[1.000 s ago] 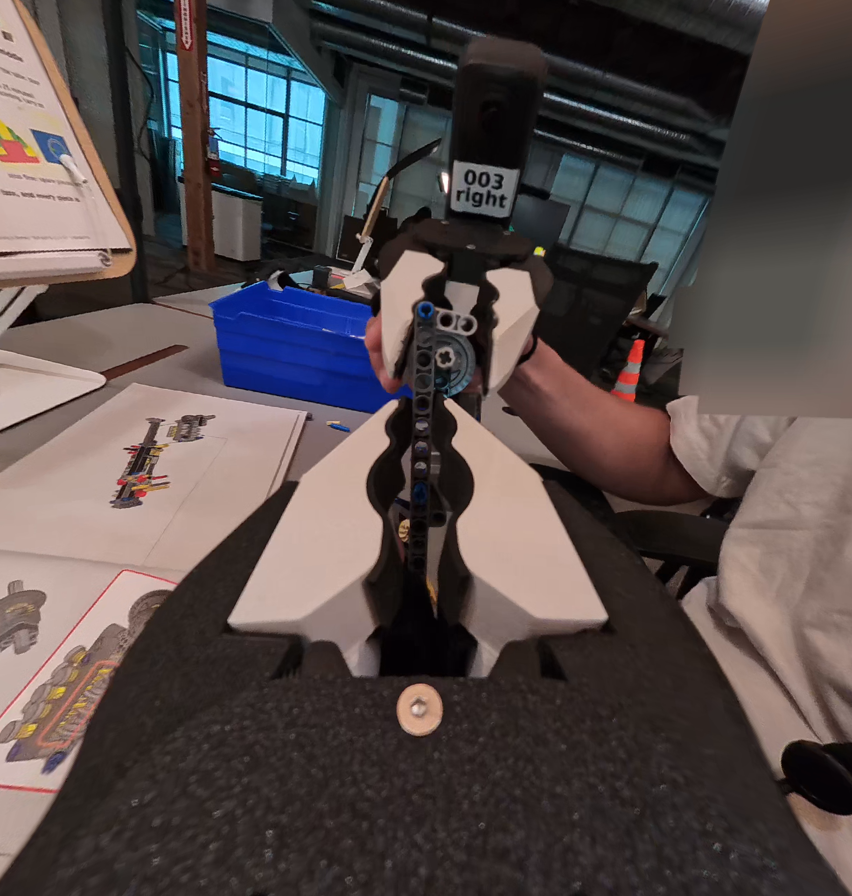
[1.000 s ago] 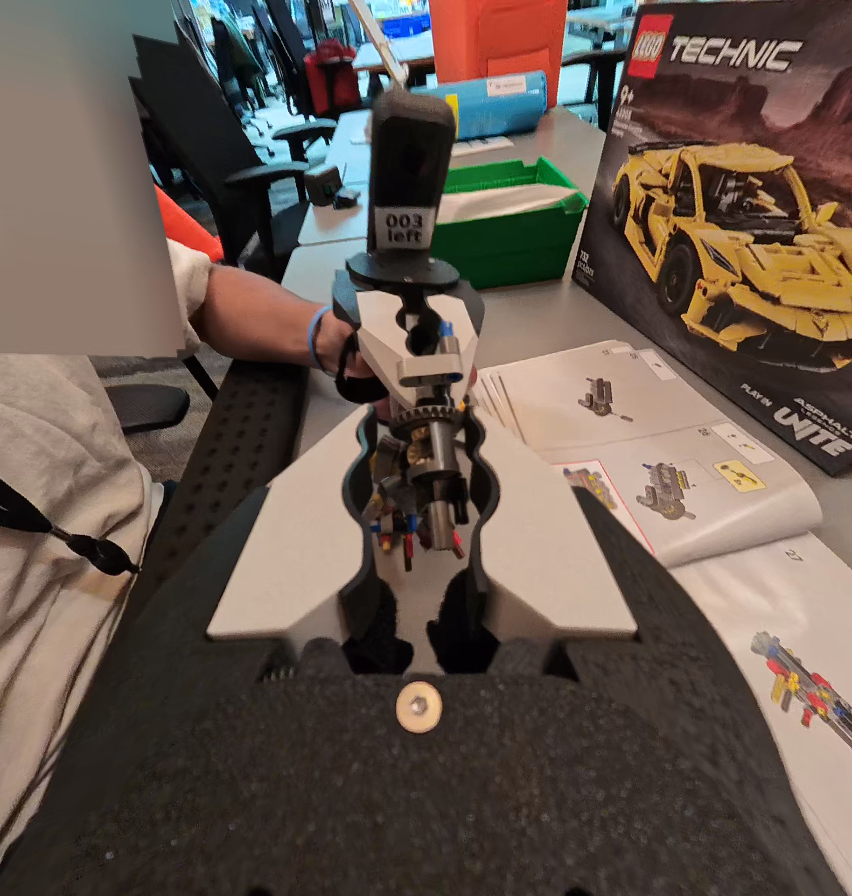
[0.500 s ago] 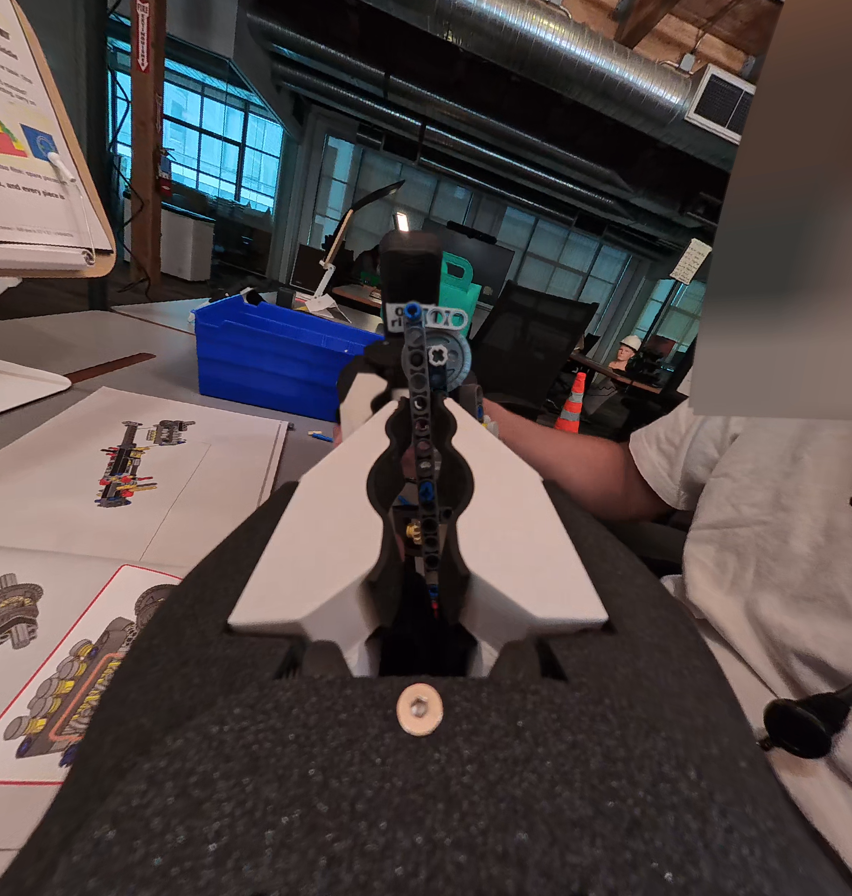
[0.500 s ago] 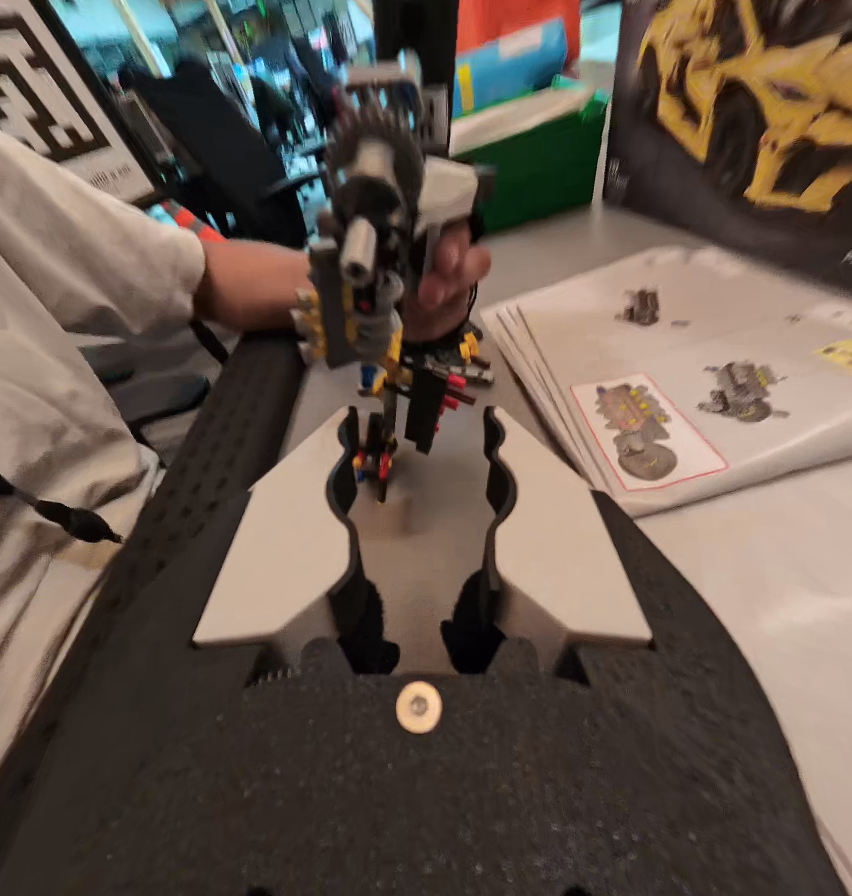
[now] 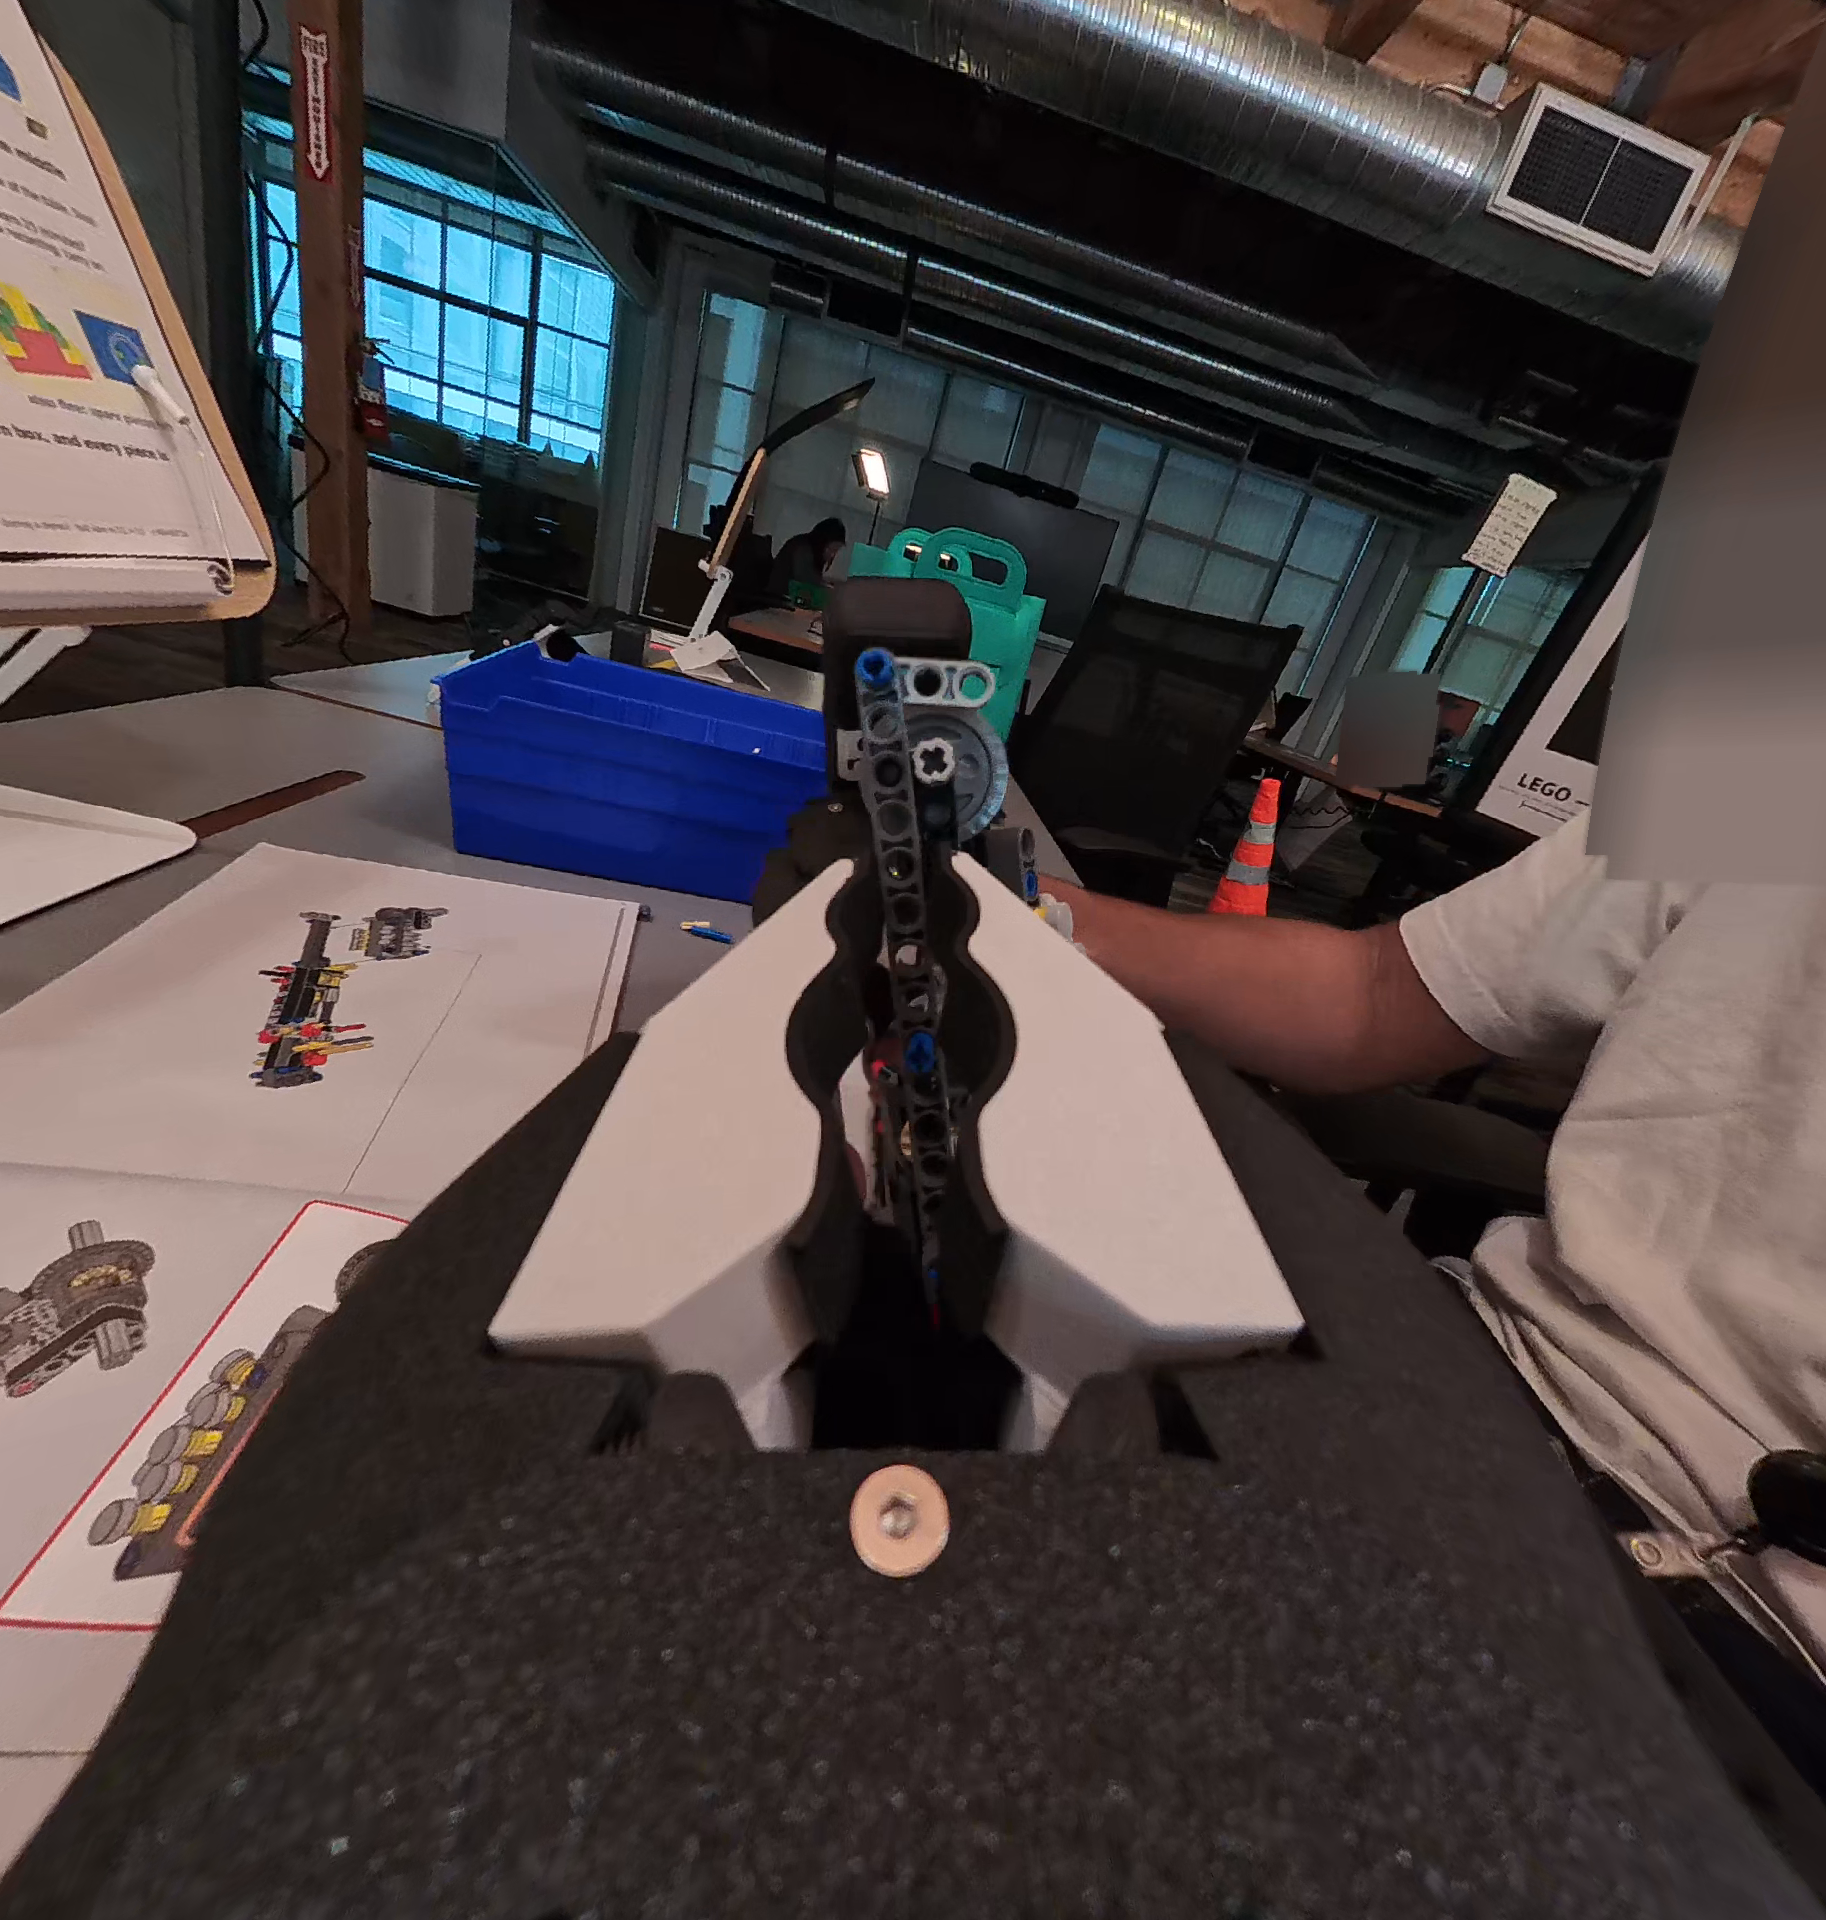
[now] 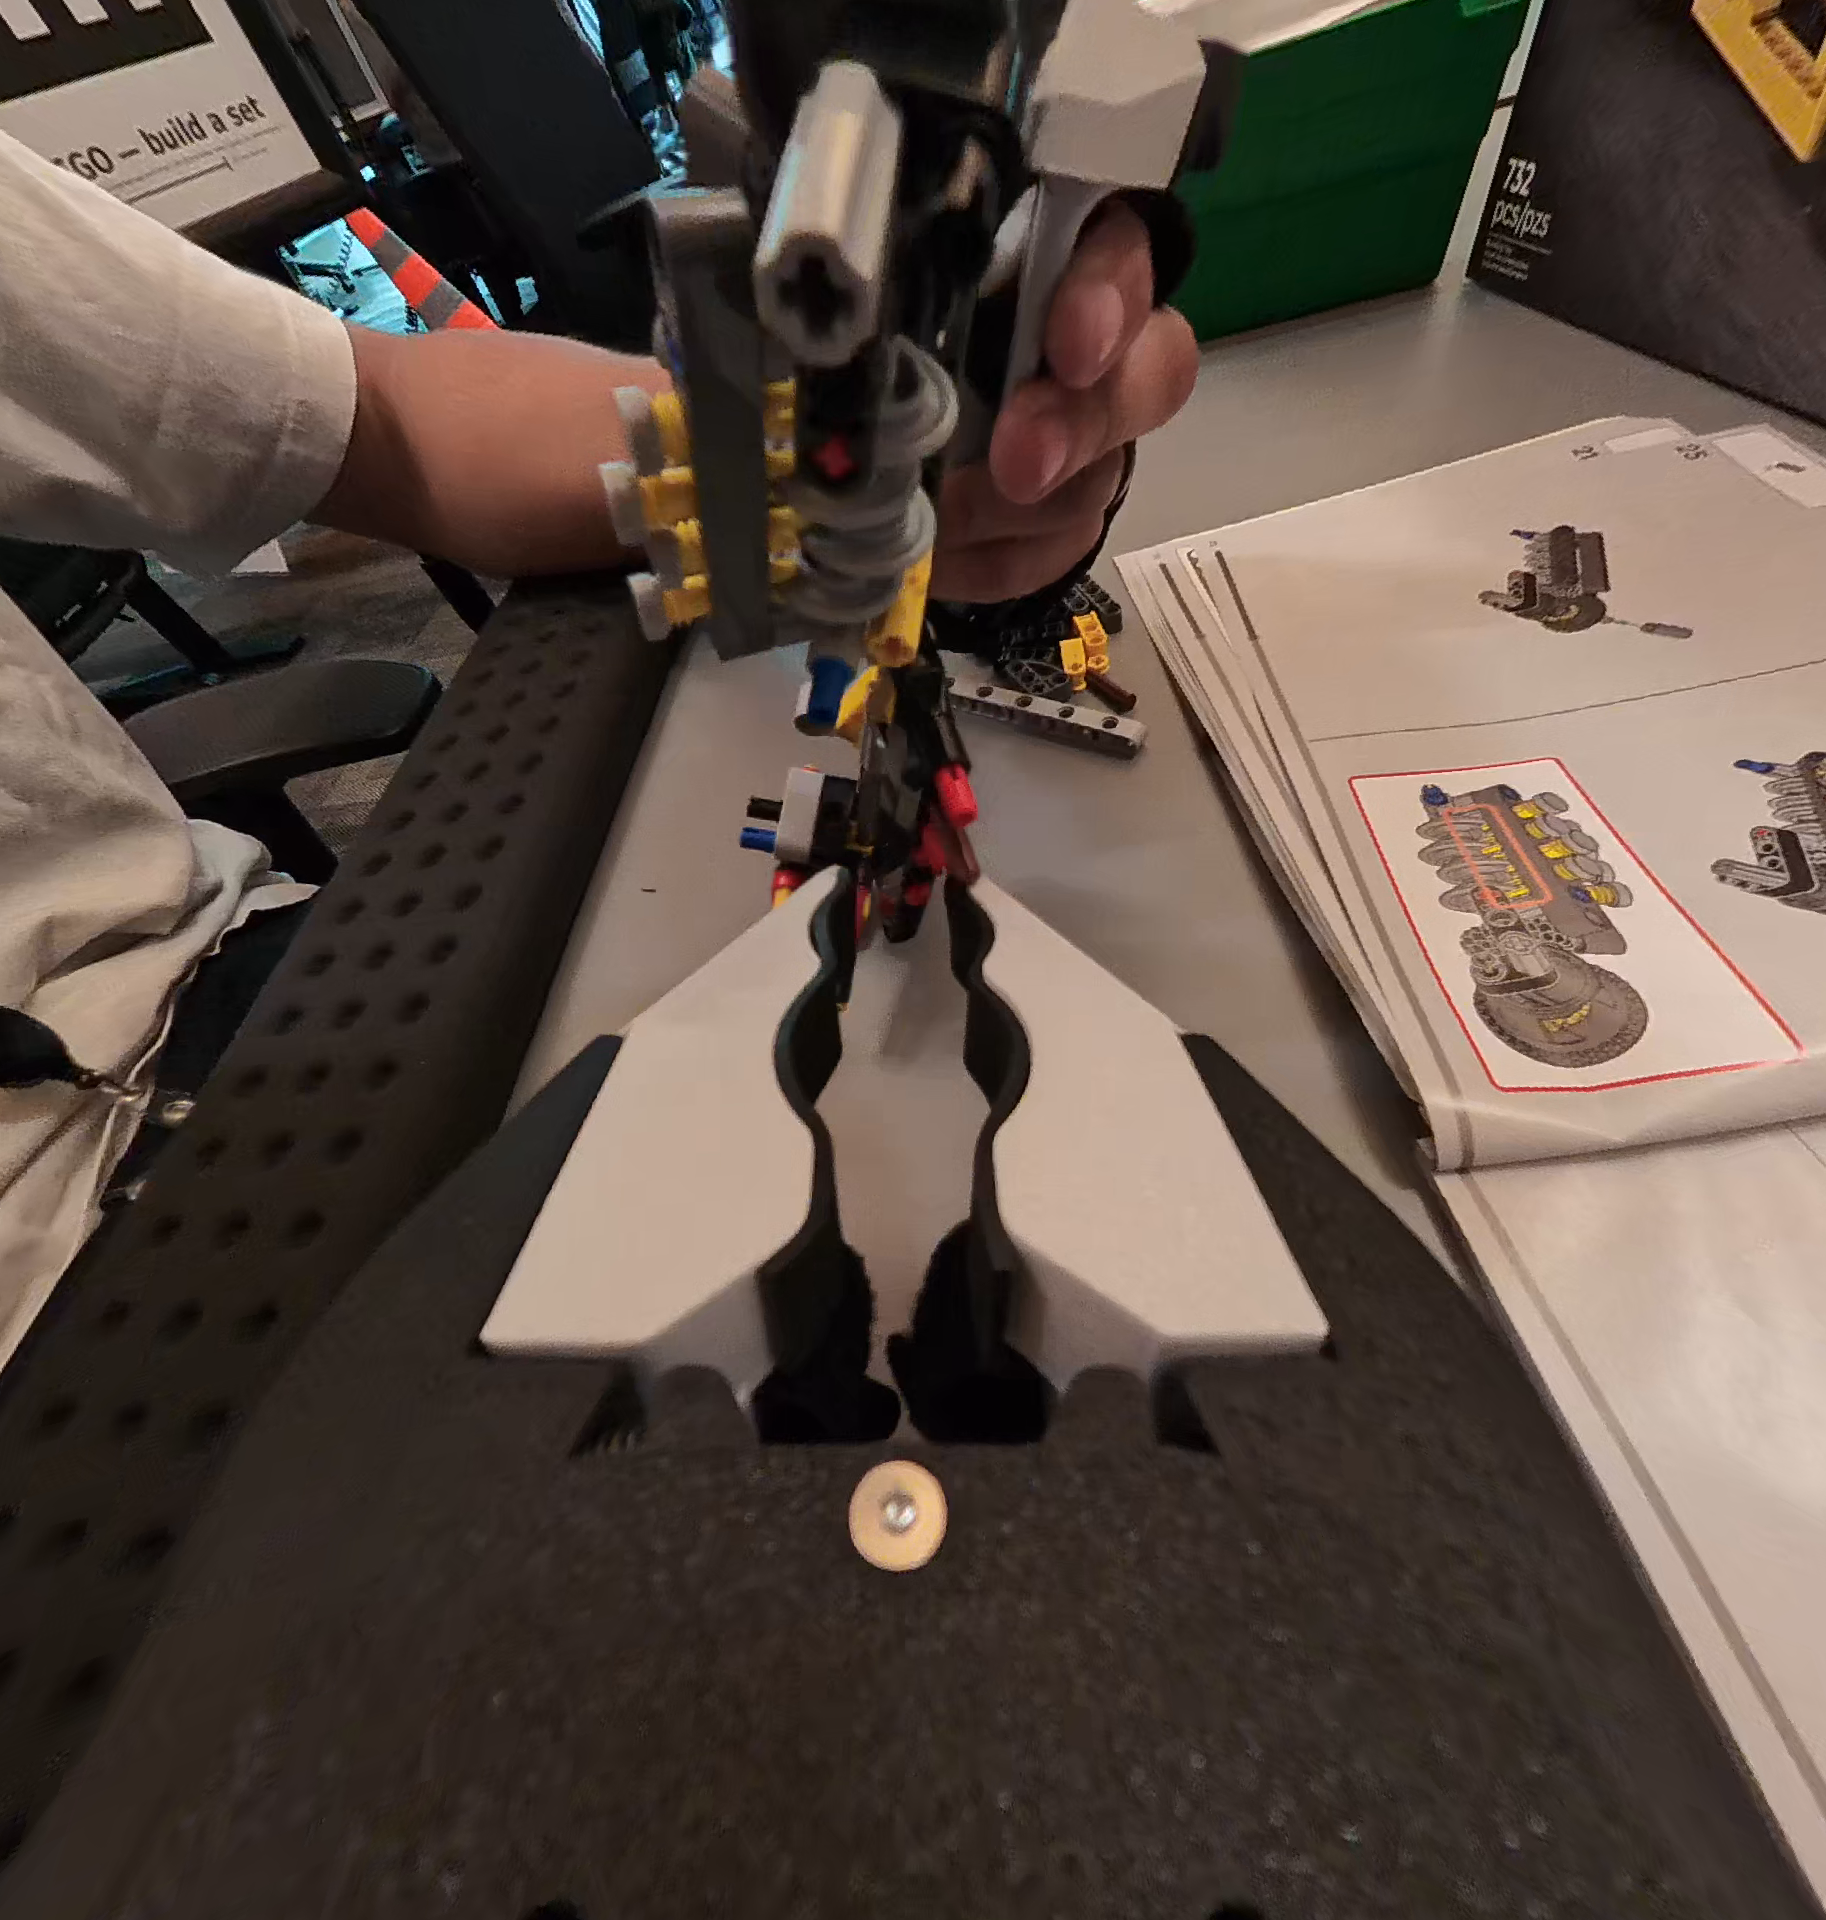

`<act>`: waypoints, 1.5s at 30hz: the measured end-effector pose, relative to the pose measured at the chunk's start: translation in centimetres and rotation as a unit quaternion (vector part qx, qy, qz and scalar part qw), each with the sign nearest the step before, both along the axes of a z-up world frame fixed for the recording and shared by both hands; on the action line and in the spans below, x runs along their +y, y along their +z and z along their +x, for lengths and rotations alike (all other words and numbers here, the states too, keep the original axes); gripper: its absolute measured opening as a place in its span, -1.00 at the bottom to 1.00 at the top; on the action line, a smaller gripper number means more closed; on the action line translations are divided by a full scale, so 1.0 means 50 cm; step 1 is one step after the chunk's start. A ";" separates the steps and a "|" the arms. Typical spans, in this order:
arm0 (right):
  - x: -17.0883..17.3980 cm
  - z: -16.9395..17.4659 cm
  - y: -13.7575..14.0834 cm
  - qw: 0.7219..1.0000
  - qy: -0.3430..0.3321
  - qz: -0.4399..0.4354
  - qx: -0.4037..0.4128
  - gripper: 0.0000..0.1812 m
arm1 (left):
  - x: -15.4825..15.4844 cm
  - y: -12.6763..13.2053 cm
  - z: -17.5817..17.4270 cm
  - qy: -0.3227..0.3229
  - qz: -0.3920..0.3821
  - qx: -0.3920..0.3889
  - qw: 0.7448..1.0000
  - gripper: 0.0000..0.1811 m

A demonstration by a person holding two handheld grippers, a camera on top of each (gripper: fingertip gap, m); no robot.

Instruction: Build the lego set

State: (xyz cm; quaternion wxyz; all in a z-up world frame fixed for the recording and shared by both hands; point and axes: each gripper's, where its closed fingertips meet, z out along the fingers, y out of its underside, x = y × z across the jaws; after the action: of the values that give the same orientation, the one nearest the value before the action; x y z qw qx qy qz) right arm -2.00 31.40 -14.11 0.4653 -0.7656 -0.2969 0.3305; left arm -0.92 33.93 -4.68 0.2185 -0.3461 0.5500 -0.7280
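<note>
The lego assembly [image 5: 893,831] is a long dark beam with a grey gear at its top. My left gripper [image 5: 906,878] is shut on the beam and holds it upright above the table. In the right wrist view the assembly [image 6: 743,468] hangs close to the camera, showing yellow and grey pieces and a grey axle sleeve. A white finger [image 6: 1106,114] of the left gripper and a hand [image 6: 1054,416] show behind it. My right gripper [image 6: 901,894] has closed to a narrow gap on the assembly's lower end with its red and black pins. Its black handle [image 5: 893,623] shows behind the gear.
Open instruction booklets lie on the grey table [image 6: 1511,675] [image 5: 265,987]. Loose lego parts [image 6: 1044,707] lie beside the booklet. A blue bin [image 5: 628,769], a green bin [image 6: 1335,156] and the set's box [image 6: 1719,208] stand farther back. A black perforated strip [image 6: 369,935] runs along the table edge.
My right gripper let go of the assembly's middle, dropped lower and narrowed its jaws on the lower end. My left gripper kept its hold and tipped the assembly upward.
</note>
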 end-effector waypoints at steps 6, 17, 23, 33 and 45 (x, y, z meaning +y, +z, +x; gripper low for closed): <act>-0.007 -0.008 0.005 0.999 0.018 -0.007 0.026 -0.84 | 0.011 -0.003 0.002 0.009 0.003 0.002 1.000 -0.93; -0.026 0.030 0.022 1.000 0.008 -0.017 0.018 -0.67 | 0.024 -0.006 0.003 0.007 -0.008 0.007 1.000 -0.92; 0.005 0.107 0.204 0.980 -0.117 0.119 0.113 -0.64 | 0.009 -0.002 0.002 0.007 0.006 0.000 1.000 -0.93; 0.020 0.048 0.202 0.973 -0.083 0.119 0.177 -0.62 | -0.001 0.000 0.003 0.011 0.011 -0.005 1.000 -0.92; 0.025 0.029 0.214 0.974 -0.079 0.088 0.192 -0.76 | -0.012 0.012 0.005 0.040 0.056 -0.004 0.998 -0.92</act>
State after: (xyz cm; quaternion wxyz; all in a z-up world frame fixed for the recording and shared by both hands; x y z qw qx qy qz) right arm -0.56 32.64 -3.44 0.6034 -0.6650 -0.1686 0.4064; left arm -0.67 33.32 -4.10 0.2690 -0.3520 0.5750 -0.6878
